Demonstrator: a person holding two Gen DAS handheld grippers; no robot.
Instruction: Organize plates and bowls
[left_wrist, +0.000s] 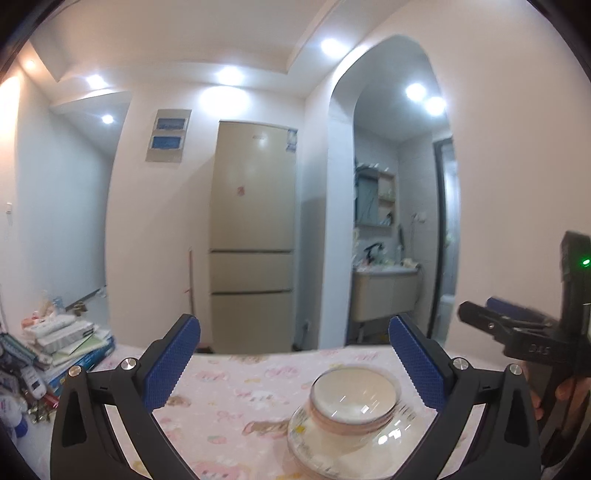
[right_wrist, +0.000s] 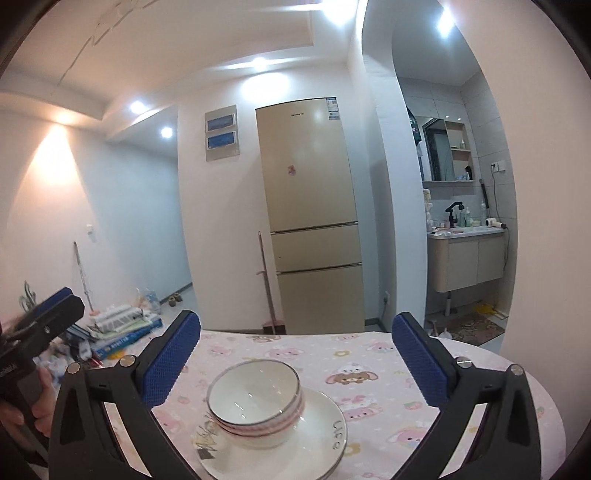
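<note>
Broadly, the counter (right_wrist: 373, 354) under its pink cartoon cloth carries one neat stack near the front edge, and beyond it stand a tall beige fridge (right_wrist: 310, 206) and, to the left, a heap of boxes and papers (right_wrist: 122, 325) at floor level. On the counter the plates (right_wrist: 321, 435) lie flat as the base, and the bowls (right_wrist: 255, 402) sit nested on top, upright and a little off-centre toward the left of the plate rim in the right wrist view. From how things lie, the stacking looks finished or nearly so: no loose dish shows elsewhere on the cloth, though what lies outside both views cannot be ruled out. The left tool (left_wrist: 295, 365) is spread wide with nothing between its blue pads, held above and behind the stack; the right tool (right_wrist: 295, 362) is equally spread and empty, with the bowls showing low between its fingers but untouched. Each tool also shows at the edge of the other's view, gripped by a hand (right_wrist: 26, 410). How many plates or bowls make up the stack is hard to count; the left wrist view is smeared with blur, and the near plate edge is cut off by the frame.
</note>
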